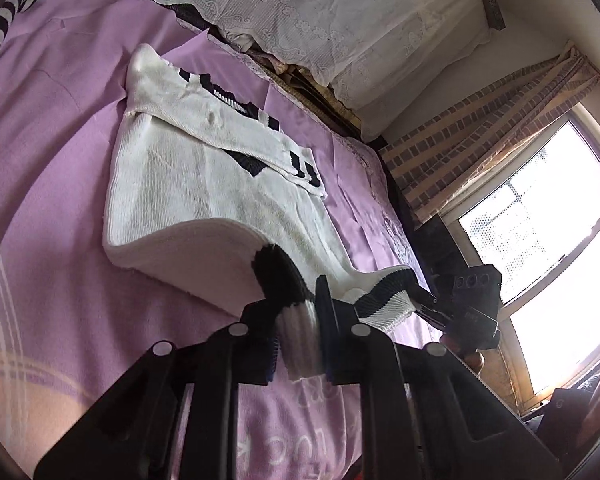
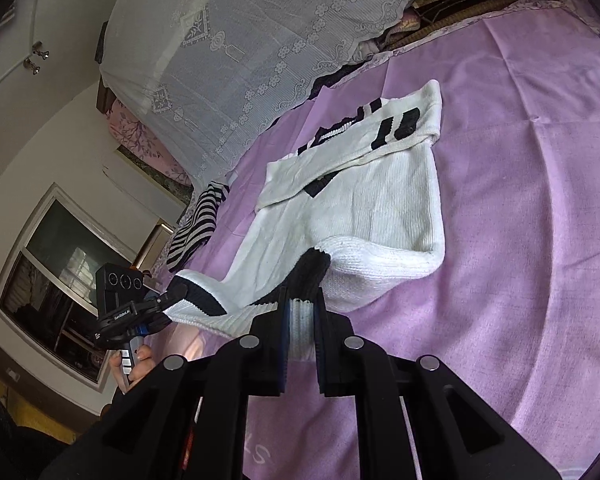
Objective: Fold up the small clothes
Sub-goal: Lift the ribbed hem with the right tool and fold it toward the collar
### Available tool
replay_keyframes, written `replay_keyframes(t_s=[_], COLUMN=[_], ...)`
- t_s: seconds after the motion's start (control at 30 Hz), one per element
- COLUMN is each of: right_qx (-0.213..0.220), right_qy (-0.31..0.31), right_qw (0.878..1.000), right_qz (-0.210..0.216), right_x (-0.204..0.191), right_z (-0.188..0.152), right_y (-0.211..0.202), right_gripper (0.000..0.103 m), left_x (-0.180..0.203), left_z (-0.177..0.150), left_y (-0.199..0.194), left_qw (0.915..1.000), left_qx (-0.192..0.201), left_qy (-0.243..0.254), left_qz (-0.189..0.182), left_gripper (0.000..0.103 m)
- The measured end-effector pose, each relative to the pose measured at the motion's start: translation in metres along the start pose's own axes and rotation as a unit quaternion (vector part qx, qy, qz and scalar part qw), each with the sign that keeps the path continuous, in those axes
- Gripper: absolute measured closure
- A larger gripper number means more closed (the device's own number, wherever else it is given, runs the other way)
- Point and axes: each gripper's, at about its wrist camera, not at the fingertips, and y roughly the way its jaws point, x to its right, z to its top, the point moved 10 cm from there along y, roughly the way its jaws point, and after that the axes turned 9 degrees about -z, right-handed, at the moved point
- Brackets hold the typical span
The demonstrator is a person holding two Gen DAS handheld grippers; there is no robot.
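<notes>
A white knit sweater (image 1: 204,184) with black stripes lies on the purple bedsheet (image 1: 60,160), its sleeves folded across the chest. Its near ribbed hem is raised off the bed. My left gripper (image 1: 296,340) is shut on the black-and-white hem at one corner. In that view my right gripper (image 1: 426,300) pinches the hem's other corner, further right. The right wrist view shows the sweater (image 2: 360,208) with my right gripper (image 2: 302,328) shut on the white ribbing. My left gripper (image 2: 178,292) grips the hem at the left, a hand (image 2: 134,364) on its handle.
A black-and-white striped garment (image 2: 198,224) lies on the sheet (image 2: 520,200) beyond the sweater, also at the corner (image 1: 4,20). A lace-covered stack of bedding (image 2: 240,60) lines the bed's far side. A bright window (image 1: 540,208) and curtain stand to the right.
</notes>
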Motion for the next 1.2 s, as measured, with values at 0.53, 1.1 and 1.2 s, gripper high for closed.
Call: replay_keyframes(t_s=[0.53,1.1,1.2], right_qx=[0.056,0.056,0.05], right_qy=[0.007,0.073,0.085], right_qw=[0.998,0.995,0.994], right_qz=[-0.023,-0.043,-0.052], right_x=[-0.006,0.025,0.035], right_z=[0.128,0.229,0.237], right_y=[0.051,0.148,0.166], right_gripper=[0.092,0.092,0.092], left_x=[-0.007,-0.076,-0.092], left_z=[0.131,0.232,0.239], left_y=[0.035,0.078,0.088], left_qw=[0.9972,0.9931,0.9925], left_qx=[0.036,0.077,0.073], left_qy=[0.051,0.023,0.016], left_qz=[0.041,0.085,0.097], left_gripper=[0.087,0.087,0.087])
